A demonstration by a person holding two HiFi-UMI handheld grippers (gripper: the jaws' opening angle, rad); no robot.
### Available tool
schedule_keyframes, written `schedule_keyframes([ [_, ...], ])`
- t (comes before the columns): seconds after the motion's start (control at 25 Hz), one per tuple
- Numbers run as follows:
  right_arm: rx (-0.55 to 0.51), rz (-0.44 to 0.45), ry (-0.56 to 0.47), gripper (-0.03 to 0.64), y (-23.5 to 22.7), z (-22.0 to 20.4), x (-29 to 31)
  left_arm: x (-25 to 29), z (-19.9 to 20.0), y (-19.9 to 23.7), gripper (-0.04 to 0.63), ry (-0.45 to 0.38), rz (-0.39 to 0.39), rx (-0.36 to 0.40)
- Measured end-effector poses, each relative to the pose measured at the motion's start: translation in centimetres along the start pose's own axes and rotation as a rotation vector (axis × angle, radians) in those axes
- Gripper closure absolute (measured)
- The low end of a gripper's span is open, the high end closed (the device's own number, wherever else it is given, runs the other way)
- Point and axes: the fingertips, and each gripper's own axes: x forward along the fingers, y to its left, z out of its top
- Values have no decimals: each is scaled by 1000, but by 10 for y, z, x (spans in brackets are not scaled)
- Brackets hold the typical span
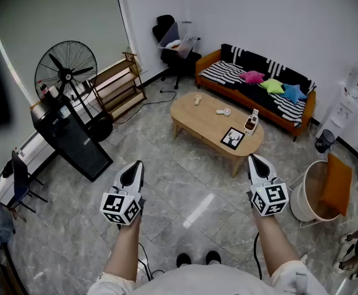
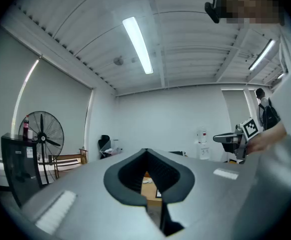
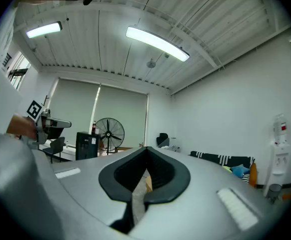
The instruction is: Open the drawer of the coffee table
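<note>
The oval wooden coffee table [image 1: 211,123] stands on the tiled floor ahead of me, several steps away. No drawer front shows from this angle. On top lie a black-and-white marker card [image 1: 232,137], a small box [image 1: 251,123] and two small pale items. My left gripper [image 1: 137,163] and right gripper [image 1: 253,157] are held level in front of me, well short of the table, both shut with nothing between the jaws. In the left gripper view a strip of the table [image 2: 148,183] shows through the gap behind the closed tips [image 2: 146,150]. The right gripper [image 3: 145,148] looks the same.
An orange sofa [image 1: 262,88] with coloured cushions stands behind the table. At the left are a standing fan [image 1: 66,69], a black cabinet [image 1: 73,139] and a wooden rack [image 1: 120,86]. An office chair [image 1: 176,54] sits at the back, a round white tub [image 1: 313,192] at the right.
</note>
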Motion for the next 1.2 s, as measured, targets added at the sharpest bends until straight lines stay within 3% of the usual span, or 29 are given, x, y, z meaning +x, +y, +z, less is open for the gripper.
schedule_keyframes([
  [0.56, 21, 19, -42, 614, 2, 2, 5, -2, -1, 1, 597, -12, 11, -4],
  [0.6, 39, 21, -62, 591, 1, 3, 8, -3, -1, 1, 597, -13, 12, -5],
  [0.64, 59, 18, -75, 251, 1, 4, 11, -3, -1, 1, 597, -14, 13, -6],
  [0.68, 76, 14, -80, 29, 1, 4, 13, -4, -1, 1, 597, -14, 15, -7],
  [1.2, 56, 53, -45, 28, 16, -5, 23, -14, -8, 10, 597, -10, 38, -11],
])
